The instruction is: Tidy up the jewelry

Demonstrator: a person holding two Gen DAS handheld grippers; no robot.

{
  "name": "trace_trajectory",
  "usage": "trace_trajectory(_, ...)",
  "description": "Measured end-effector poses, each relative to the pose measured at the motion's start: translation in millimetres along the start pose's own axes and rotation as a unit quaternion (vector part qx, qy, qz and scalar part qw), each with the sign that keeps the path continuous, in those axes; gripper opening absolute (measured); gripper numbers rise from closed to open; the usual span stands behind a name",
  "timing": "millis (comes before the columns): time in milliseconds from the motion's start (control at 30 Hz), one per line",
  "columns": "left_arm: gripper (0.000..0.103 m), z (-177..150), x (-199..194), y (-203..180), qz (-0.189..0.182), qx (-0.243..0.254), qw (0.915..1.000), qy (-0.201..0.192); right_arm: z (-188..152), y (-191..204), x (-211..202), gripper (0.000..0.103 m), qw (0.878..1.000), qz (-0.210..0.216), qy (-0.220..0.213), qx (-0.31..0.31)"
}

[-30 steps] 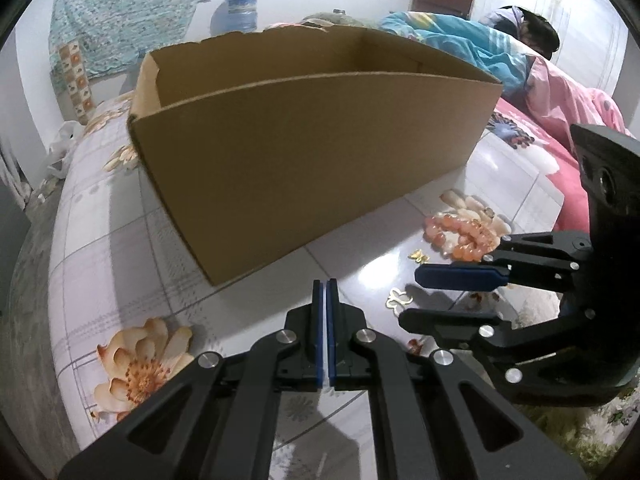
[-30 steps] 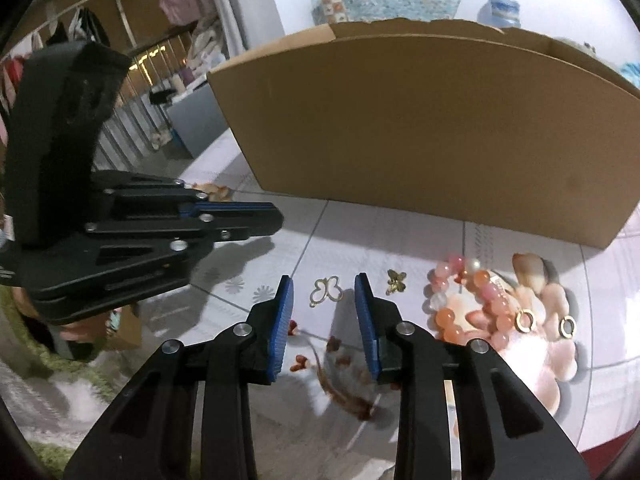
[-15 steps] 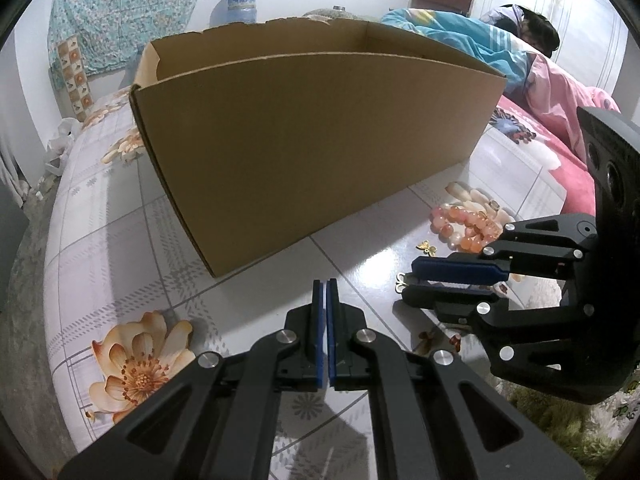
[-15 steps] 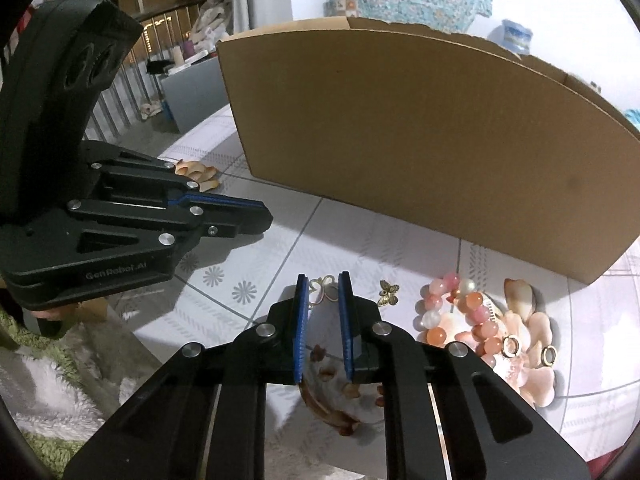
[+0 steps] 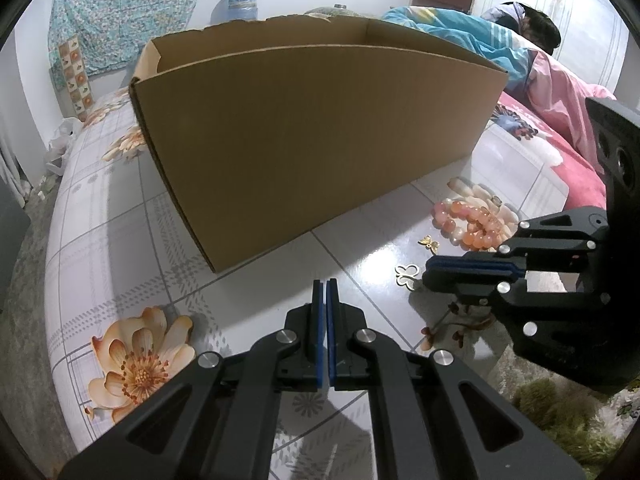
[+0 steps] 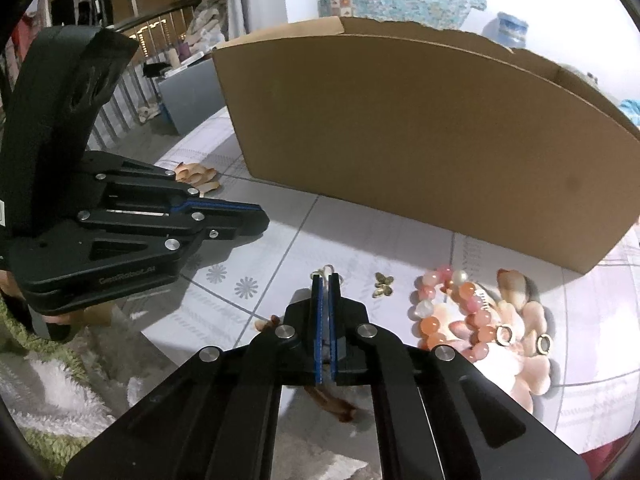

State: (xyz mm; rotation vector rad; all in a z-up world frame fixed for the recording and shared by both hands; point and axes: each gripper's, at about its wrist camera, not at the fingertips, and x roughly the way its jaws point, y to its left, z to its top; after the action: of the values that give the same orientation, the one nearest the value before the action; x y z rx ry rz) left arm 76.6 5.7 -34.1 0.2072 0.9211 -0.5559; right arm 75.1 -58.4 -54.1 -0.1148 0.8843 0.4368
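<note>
Two claws hover over the floral desk (image 5: 120, 240): left claw (image 5: 325, 285) closed, empty; right claw (image 6: 326, 280) just closing, its pads pinching the butterfly outline charm (image 5: 406, 273) beside the bead bracelet (image 6: 448, 312).

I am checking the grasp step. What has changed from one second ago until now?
The right gripper has just closed its jaws on the pale butterfly charm, which lay between them. The left gripper stayed shut and empty; the gold butterfly, bead bracelet and cardboard box kept their places.
</note>
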Motion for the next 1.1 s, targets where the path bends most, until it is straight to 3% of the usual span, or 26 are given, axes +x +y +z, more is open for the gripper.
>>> trace_trajectory(67,0.001,0.2,1.4,-3.5,-0.003,0.006,1.0,0.001,-0.6,-0.5,-0.7,0.005,1.0,-0.002,-0.001,0.002)
trace_trajectory(233,0.001,0.4,4.9,-10.1,-0.002,0.019,0.9998,0.003,-1.1,-0.3,0.7,0.024,1.0,-0.002,0.0,-0.007)
trace_trajectory(300,0.001,0.4,5.5,-11.8,-0.002,0.021,0.9998,0.003,0.8,-0.8,2.6,0.026,1.0,0.001,0.0,-0.014)
trace_trajectory(600,0.001,-3.2,4.3,-7.0,0.004,0.009,0.9999,0.004,11.2,-2.6,18.7,0.026,0.999,0.035,0.02,-0.006)
trace_trajectory(800,0.001,-3.9,4.4,-1.9,0.012,0.002,0.9999,0.004,6.0,-3.7,14.6,0.028,0.995,0.085,0.038,0.028)
trace_trajectory(1100,0.001,-4.5,2.7,2.2,0.016,-0.002,0.9999,0.002,13.2,-10.4,14.3,0.028,0.998,0.058,0.025,0.011)
